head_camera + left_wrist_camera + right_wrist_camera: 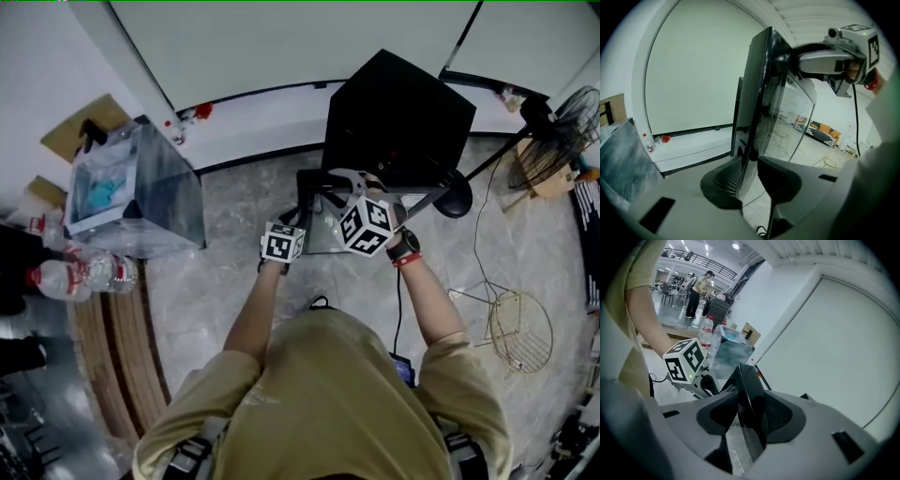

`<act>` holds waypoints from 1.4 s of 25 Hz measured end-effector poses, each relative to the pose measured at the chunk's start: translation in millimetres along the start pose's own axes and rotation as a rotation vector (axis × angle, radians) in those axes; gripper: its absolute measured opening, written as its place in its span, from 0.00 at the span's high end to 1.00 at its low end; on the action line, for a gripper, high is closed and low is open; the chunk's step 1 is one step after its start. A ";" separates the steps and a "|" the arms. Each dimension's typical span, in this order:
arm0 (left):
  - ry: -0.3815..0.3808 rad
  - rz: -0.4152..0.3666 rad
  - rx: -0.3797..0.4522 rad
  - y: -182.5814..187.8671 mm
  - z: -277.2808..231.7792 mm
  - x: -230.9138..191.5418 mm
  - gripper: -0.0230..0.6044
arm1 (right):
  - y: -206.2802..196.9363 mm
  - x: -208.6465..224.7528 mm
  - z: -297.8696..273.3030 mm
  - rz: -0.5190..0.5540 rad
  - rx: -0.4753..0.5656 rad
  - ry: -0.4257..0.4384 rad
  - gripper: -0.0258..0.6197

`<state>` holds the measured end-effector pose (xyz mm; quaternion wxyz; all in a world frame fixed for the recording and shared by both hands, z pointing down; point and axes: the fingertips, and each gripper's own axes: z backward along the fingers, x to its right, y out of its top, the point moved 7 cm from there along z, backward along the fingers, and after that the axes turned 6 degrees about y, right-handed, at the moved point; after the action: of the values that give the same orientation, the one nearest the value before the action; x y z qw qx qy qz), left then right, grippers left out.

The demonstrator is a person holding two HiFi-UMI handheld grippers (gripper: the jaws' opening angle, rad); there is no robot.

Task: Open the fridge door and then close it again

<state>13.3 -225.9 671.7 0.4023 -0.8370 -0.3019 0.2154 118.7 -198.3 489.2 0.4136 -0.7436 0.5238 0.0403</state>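
A small black fridge (398, 112) stands on the floor by the white wall, its dark glass door (317, 202) swung open toward me. My left gripper (298, 217) is shut on the door's free edge (759, 93), which runs up between its two pads (723, 180). My right gripper (342, 183) is shut on the same door higher up, at its top corner (750, 394). In the left gripper view the right gripper (787, 61) shows at the upper right, clamped on the door's top. The right gripper view shows the left gripper (710, 383) just below, at the left.
A clear plastic bin (131, 192) and water bottles (84, 275) sit at the left beside a curved wooden edge (122, 356). A fan (562, 131) and a wire basket (520, 328) are on the right. A black round stand base (453, 200) lies by the fridge.
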 end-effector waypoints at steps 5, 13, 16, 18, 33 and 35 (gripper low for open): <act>-0.015 -0.014 0.004 6.4 -7.2 -4.5 0.79 | -0.3 6.1 -5.0 -0.019 -0.016 -0.021 0.67; -0.022 -0.023 0.013 16.4 -22.9 -15.5 0.79 | -1.2 20.7 -15.0 -0.058 -0.037 -0.042 0.67; -0.034 -0.026 0.005 20.3 -26.8 -18.3 0.79 | -1.0 25.5 -18.8 -0.080 -0.047 -0.041 0.67; -0.043 -0.038 -0.005 24.4 -31.1 -22.2 0.79 | -0.6 30.2 -22.0 -0.096 -0.055 -0.046 0.67; -0.160 -0.139 -0.045 55.2 -68.0 -47.5 0.79 | -3.5 63.3 -43.2 -0.191 -0.117 -0.118 0.67; -0.174 -0.145 -0.047 58.2 -73.0 -49.6 0.79 | -4.7 67.0 -45.5 -0.204 -0.125 -0.127 0.67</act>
<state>40.7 -328.0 673.3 0.3696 -0.8002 -0.4004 0.2504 135.6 -277.7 488.7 0.4007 -0.8133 0.4147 0.0774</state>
